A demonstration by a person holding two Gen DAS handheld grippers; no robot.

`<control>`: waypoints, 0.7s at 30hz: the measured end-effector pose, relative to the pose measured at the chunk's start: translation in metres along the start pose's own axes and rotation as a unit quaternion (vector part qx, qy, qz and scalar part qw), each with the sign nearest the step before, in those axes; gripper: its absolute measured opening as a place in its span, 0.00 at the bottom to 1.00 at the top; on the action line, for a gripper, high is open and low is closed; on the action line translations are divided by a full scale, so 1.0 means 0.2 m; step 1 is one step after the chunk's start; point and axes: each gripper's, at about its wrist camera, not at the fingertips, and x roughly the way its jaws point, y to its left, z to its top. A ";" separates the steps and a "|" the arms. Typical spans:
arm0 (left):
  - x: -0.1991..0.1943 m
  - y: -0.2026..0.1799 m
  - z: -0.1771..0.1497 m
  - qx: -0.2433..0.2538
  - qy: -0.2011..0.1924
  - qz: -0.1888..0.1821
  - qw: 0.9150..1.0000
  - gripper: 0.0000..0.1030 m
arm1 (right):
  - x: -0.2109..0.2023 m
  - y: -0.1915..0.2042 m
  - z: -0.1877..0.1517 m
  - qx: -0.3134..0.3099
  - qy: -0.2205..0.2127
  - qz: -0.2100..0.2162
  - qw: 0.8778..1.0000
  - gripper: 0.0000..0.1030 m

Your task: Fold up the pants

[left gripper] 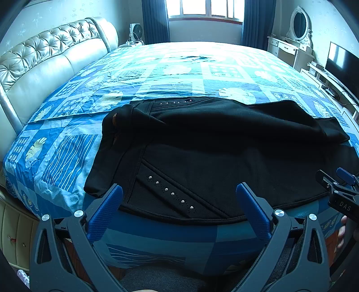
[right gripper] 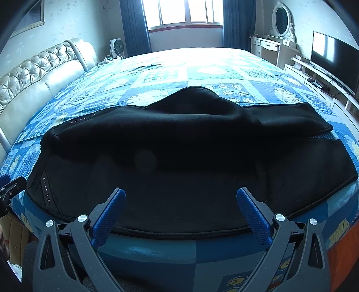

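Black pants [left gripper: 213,146] lie across the near part of the bed, waistband to the left, legs running right. Silver studs [left gripper: 172,194] line a pocket seam near the front edge. One leg is draped loosely over the other, forming a hump [right gripper: 195,105]. My left gripper [left gripper: 179,191] hovers open at the bed's near edge, over the studded hip area, holding nothing. My right gripper [right gripper: 180,195] is open too, above the near hem of the pants [right gripper: 179,157] further right. The right gripper's blue-tipped fingers [left gripper: 345,176] show at the left view's right edge.
The bed has a blue patchwork cover [left gripper: 157,74] and a tufted beige headboard [left gripper: 44,58] on the left. A dresser with an oval mirror [right gripper: 281,20] and a TV [right gripper: 334,58] stand at the right. A window with blue curtains [right gripper: 186,11] is beyond.
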 end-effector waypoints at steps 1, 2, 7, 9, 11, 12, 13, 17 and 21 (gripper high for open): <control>0.00 0.00 0.00 0.000 0.000 0.000 1.000 0.98 | 0.00 0.00 0.00 0.000 0.000 0.000 1.000 0.96; 0.00 0.00 0.00 0.000 0.000 0.000 1.000 0.98 | 0.00 0.00 0.00 -0.001 0.000 0.000 1.000 0.96; 0.00 0.00 0.00 0.001 0.001 0.001 1.000 0.98 | 0.01 0.01 0.00 -0.002 0.001 0.001 1.000 0.96; 0.00 0.00 0.00 0.001 0.000 0.001 1.000 0.98 | 0.01 0.01 -0.01 -0.002 0.001 0.001 1.000 0.96; 0.00 0.00 0.00 0.001 0.001 0.001 1.000 0.98 | 0.01 0.01 -0.01 -0.002 0.002 0.001 1.000 0.96; 0.00 0.00 0.00 0.001 0.001 0.001 1.000 0.98 | 0.01 0.01 -0.01 -0.002 0.002 0.001 1.000 0.96; 0.01 0.00 0.00 0.001 0.001 0.001 1.000 0.98 | 0.01 0.01 -0.01 -0.003 0.003 0.001 1.000 0.96; 0.01 0.00 0.00 0.001 0.001 0.002 1.000 0.98 | 0.01 0.01 -0.01 -0.003 0.003 0.002 1.000 0.96; 0.01 0.00 0.00 0.002 0.000 0.001 1.000 0.98 | 0.02 0.01 -0.01 -0.003 0.004 0.002 1.000 0.96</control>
